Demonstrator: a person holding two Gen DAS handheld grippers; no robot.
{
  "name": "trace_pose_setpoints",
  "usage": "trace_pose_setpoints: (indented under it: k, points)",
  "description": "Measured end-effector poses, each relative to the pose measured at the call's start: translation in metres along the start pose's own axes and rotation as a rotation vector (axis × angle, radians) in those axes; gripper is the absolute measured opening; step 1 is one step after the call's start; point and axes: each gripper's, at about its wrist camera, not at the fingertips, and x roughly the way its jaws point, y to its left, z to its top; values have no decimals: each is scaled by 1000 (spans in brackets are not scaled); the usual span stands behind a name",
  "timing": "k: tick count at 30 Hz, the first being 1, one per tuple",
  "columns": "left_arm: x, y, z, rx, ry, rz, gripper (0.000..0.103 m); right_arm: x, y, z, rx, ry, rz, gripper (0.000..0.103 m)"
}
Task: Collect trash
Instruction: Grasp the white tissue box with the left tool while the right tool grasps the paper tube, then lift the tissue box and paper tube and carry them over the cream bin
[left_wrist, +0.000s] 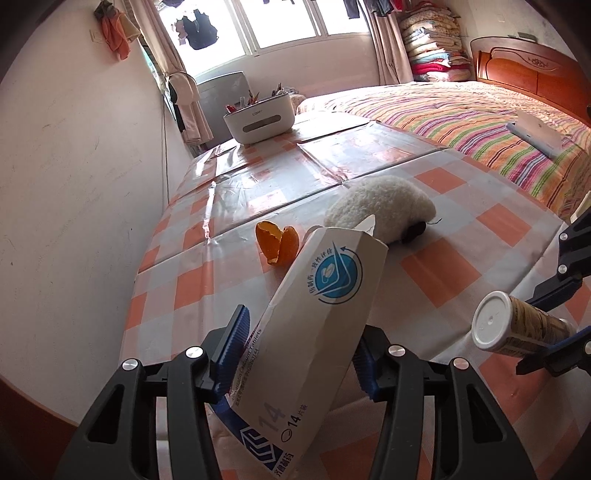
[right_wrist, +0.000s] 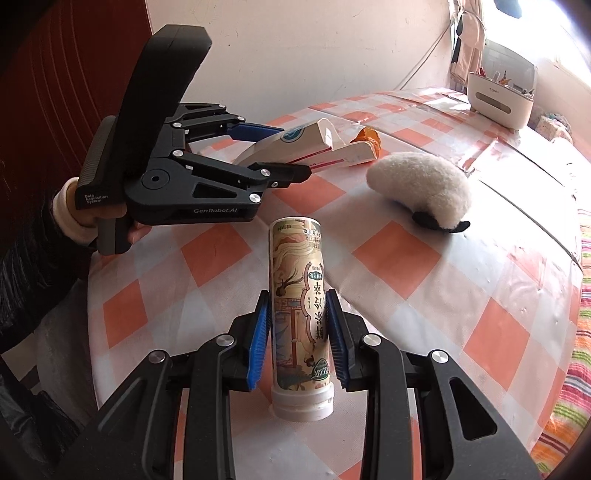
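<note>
My left gripper (left_wrist: 301, 347) is shut on a flattened white medicine box (left_wrist: 314, 325) with a blue round logo, held above the checked tablecloth; the box also shows in the right wrist view (right_wrist: 314, 146). My right gripper (right_wrist: 299, 332) is shut on a printed tea bottle (right_wrist: 297, 306) with a white cap, held above the table; the bottle also shows in the left wrist view (left_wrist: 517, 325). An orange peel (left_wrist: 277, 242) lies on the table just past the box, and it shows behind the box in the right wrist view (right_wrist: 369, 138).
A white woolly plush toy (left_wrist: 380, 206) lies mid-table, also in the right wrist view (right_wrist: 421, 188). A white organiser box (left_wrist: 258, 120) with pens stands at the far end. A bed (left_wrist: 461, 110) with a striped cover runs along the table's right side. A wall is on the left.
</note>
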Motion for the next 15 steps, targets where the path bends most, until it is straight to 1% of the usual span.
trace_pose_setpoints:
  k: [7,12,15]
  points:
    - [-13,-6,-8,-28,-8,-10,50,-10,3,-2,10,-28,-4,29]
    - [-26,-15,-10,-53,-16,-45,50,-20,3,-4,24,-59,-12,28]
    - [-35,-23,-8,-64,-31,-58,48,-27,2,-7,38,-82,-20,28]
